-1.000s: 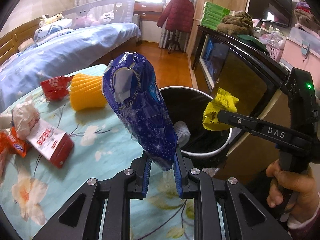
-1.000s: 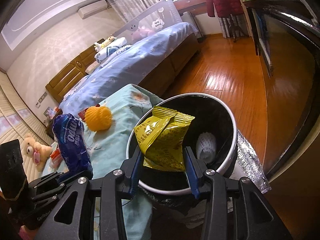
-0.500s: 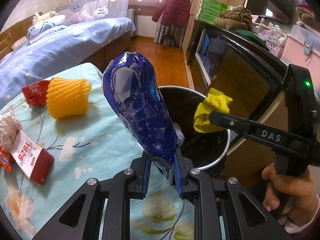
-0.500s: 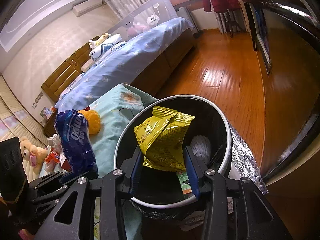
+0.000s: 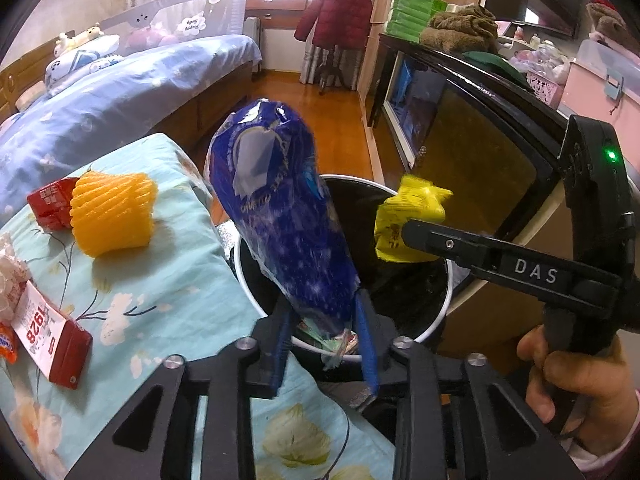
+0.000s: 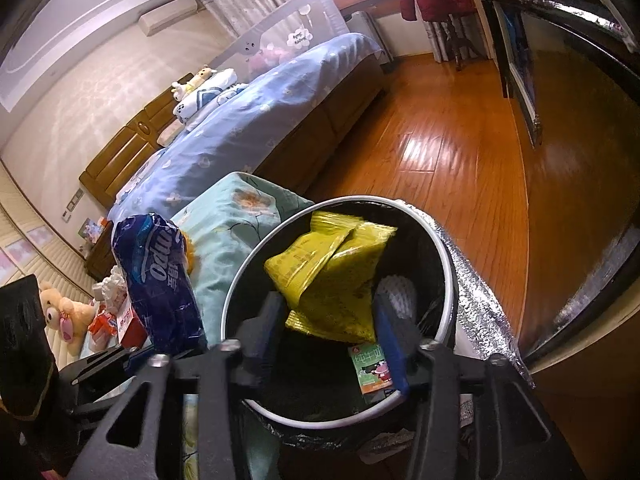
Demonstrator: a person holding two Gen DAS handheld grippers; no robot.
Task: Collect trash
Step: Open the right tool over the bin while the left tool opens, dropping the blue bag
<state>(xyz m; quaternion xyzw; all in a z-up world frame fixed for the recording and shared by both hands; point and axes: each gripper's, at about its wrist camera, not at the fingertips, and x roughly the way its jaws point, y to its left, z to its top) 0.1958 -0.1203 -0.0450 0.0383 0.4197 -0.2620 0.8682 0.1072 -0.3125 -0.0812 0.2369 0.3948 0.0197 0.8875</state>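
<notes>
Left wrist view: left claw point(image 5: 324, 344) over the near rim of the black trash bin point(image 5: 448, 300), jaws opening; the blue snack bag point(image 5: 280, 220) stands upright between them, its crumpled clear end still between the blue pads, which look to have drawn off it. Right claw point(image 5: 404, 232) reaches in above the bin's far side with the yellow packet point(image 5: 408, 216) at its tip. On the floral-cloth surface point(image 5: 168, 300) left of the bin: orange foam fruit net point(image 5: 112, 214), red carton point(image 5: 50, 202) behind it, red-and-white box point(image 5: 48, 332) nearer the camera. Right wrist view: right claw point(image 6: 334, 322) directly above the bin point(image 6: 240, 292) mouth, jaws opening; yellow packet point(image 6: 332, 280) sits between the spread pads, contact uncertain. A green-and-red carton point(image 6: 372, 368) and white foam net point(image 6: 398, 294) lie inside the bin. Blue bag point(image 6: 160, 280) is left of the bin.
</notes>
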